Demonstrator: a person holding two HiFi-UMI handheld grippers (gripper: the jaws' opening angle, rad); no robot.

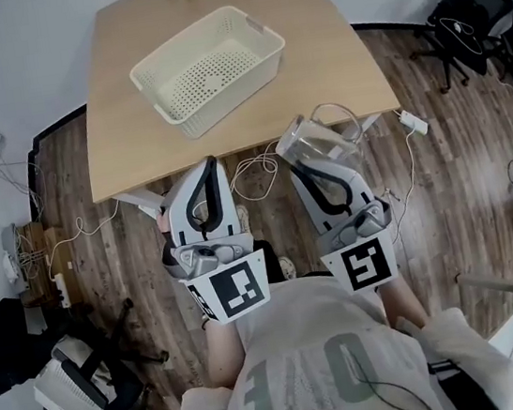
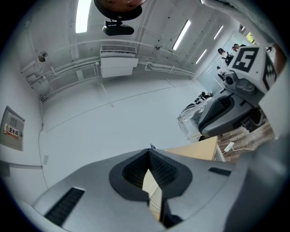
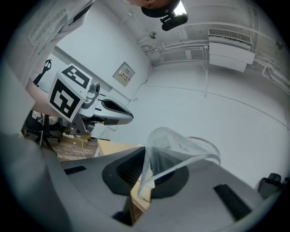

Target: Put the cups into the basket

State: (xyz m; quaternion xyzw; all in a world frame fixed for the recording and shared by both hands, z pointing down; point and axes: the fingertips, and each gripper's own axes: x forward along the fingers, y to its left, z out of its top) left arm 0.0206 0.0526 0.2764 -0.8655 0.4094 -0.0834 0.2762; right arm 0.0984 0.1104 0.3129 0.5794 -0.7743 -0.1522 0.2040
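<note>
Pinching clear plastic cup (image 1: 319, 137) by its wall in right gripper (image 1: 300, 158), short and right of cream perforated plastic basket (image 1: 222, 92); left gripper (image 1: 207, 165) closed, empty, nearer basket.

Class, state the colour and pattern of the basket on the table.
The basket is cream, perforated with small holes; the head view shows it best.

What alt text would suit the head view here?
The right claw pinches a clear plastic cup just short of a wooden table holding an empty cream perforated basket. The left claw is shut and empty.
</note>
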